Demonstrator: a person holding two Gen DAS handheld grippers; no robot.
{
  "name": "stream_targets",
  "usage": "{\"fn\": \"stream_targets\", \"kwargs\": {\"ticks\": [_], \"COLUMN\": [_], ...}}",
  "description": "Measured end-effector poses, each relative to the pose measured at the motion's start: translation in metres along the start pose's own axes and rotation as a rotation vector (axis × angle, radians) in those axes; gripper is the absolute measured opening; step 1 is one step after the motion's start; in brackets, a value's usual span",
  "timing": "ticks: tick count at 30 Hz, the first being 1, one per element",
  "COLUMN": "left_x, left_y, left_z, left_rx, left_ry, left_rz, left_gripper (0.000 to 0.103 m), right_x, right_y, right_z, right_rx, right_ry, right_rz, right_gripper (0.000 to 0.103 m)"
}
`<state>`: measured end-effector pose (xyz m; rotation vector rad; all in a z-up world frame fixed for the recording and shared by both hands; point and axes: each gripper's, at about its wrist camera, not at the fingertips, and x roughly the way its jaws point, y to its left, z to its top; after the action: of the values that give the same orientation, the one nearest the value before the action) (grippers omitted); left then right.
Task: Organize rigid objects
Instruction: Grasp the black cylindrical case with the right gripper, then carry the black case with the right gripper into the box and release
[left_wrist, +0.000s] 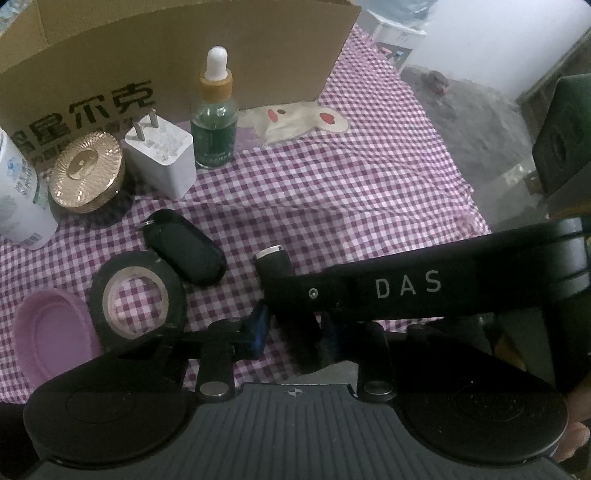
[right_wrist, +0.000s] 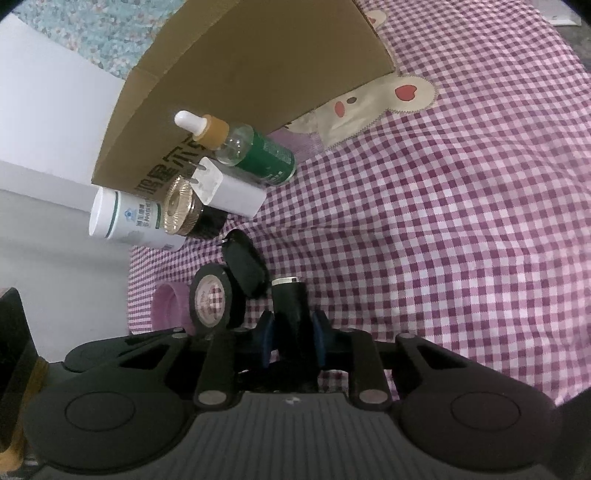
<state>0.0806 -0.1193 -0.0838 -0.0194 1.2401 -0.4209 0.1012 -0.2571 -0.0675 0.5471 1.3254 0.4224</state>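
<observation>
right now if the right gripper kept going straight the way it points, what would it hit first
The right gripper is already shut on the black cylinder. Pushing on, that cylinder's silver tip would probably meet the checked cloth first; the black key fob lies just left of that line.

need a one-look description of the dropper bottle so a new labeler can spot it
Start at the cardboard box at the back of the checked cloth. A row of small items stands along its front wall; the dropper bottle is at the right end, beside the white charger. Only it has green contents, a tan collar and a white rubber bulb.
</observation>
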Motion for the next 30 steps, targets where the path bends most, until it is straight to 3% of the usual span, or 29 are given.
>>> {"fn": "stream_targets", "kwargs": {"ticks": [9, 17, 24, 30], "left_x": [-0.040, -0.103, -0.155, -0.174], "left_y": [-0.013, -0.008, 0.015, 0.048], "left_z": [-0.008, -0.003, 0.027, 0.064], "left_rx": [0.028, 0.039, 0.012, -0.039], "left_ry": [-0.093, -0.237, -0.353, -0.395], "left_rz": [0.002, -0.007, 0.004, 0.037], "left_gripper": [0.028, 0.028, 0.028, 0.028], "right_x": [-0.039, -0.081, -0.099, -0.088], "right_y": [0.025, 0.073, 0.132, 0.175], "right_z": [-0.017, -0.014, 0.018, 0.069], "right_rx": [-0.040, -0.121, -0.226, -0.285], "right_ry": [-0.074, -0.176, -0.261, -0.264], "right_rz": [-0.005, 0.007, 0.048, 0.085], "right_gripper": [0.024, 0.024, 0.024, 0.024]}}
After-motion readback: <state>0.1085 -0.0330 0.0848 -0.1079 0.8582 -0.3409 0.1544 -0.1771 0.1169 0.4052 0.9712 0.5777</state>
